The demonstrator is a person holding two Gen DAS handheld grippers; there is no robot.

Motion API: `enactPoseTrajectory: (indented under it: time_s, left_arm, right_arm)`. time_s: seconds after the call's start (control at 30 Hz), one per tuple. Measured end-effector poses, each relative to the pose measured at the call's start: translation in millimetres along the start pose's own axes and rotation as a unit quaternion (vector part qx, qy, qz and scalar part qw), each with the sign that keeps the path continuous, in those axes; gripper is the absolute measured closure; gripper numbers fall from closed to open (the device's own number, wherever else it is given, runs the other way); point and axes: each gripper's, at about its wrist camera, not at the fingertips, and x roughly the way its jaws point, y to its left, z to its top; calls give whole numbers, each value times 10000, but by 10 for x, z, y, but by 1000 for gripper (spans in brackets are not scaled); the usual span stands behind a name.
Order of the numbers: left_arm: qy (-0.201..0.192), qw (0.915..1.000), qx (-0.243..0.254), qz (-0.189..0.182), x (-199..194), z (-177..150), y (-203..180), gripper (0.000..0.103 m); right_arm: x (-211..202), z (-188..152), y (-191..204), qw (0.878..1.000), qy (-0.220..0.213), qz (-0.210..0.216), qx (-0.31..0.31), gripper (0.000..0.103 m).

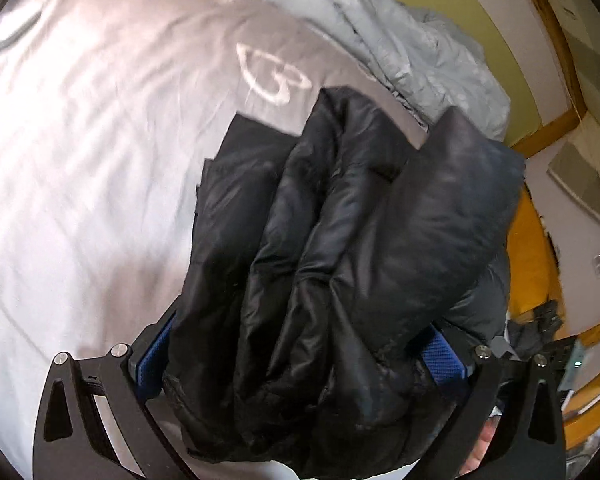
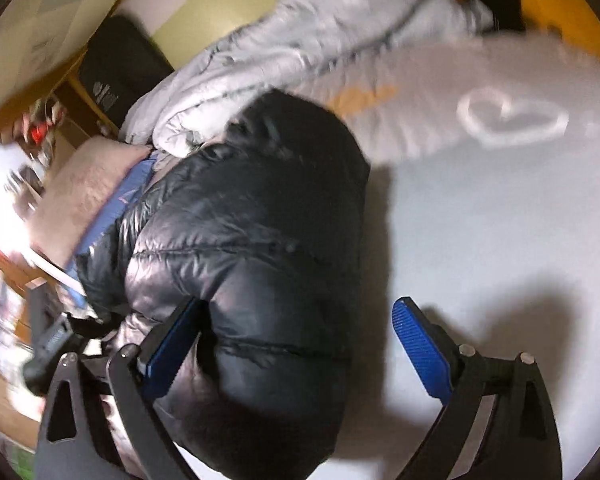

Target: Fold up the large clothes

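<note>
A black puffer jacket (image 1: 340, 260) is bunched in thick folds over a pale bed sheet (image 1: 80, 160). My left gripper (image 1: 300, 360) has its blue pads on both sides of the bundle, and the jacket fills the gap between them. In the right wrist view the same black jacket (image 2: 252, 248) lies folded on the sheet (image 2: 480, 240). My right gripper (image 2: 300, 344) is open; its left pad (image 2: 172, 344) is beside the jacket's near part, and its right pad (image 2: 420, 348) is over bare sheet.
A crumpled light grey quilted garment (image 1: 400, 40) lies at the far side of the bed; it also shows in the right wrist view (image 2: 300, 32). A white heart print (image 2: 512, 120) marks the sheet. A wooden bed frame (image 1: 556, 128) and yellow-green wall lie beyond. Cluttered shelves stand at left (image 2: 28, 152).
</note>
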Motion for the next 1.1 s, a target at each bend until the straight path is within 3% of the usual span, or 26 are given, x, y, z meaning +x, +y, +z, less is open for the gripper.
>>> enactPoseTrajectory:
  time_s: [0.1,0.17,0.3,0.37,0.47,0.73,0.9,1.1]
  left_arm:
    - [129,9997,-23,-225,56,-9,2,6]
    - [132,9994,50,-313,47,-7,-21,18]
    - [38,9982,361,-476,-20,-10,-180,40]
    - [-48,9968,586,-546,-50,-1,-302,55]
    - [-133,9936,896,-674,-115,17,-454,67]
    - [-371,9823,1603,-897,-261,51,-1076,73]
    - [-570,9723,1993,-1082,-200,40,-1768,73]
    - [-618,9559,2626,-1157,260,-58,-2815,73]
  right_arm:
    - [116,-25,2,9991,261,340,48,10]
    - [170,-63,83,9984,346,445,-90,19]
    - [68,-140,311,9984,-98,88,-557,46]
    - [4,-156,414,9961,-303,-55,-832,51]
    - [-93,-150,515,9919,-566,-225,-1116,55]
    - [-587,113,526,9839,-981,-472,-1417,55]
    - [-1016,414,369,9768,-1334,-622,-1556,55]
    - [-1558,856,-142,9644,-1853,-1058,-1559,56]
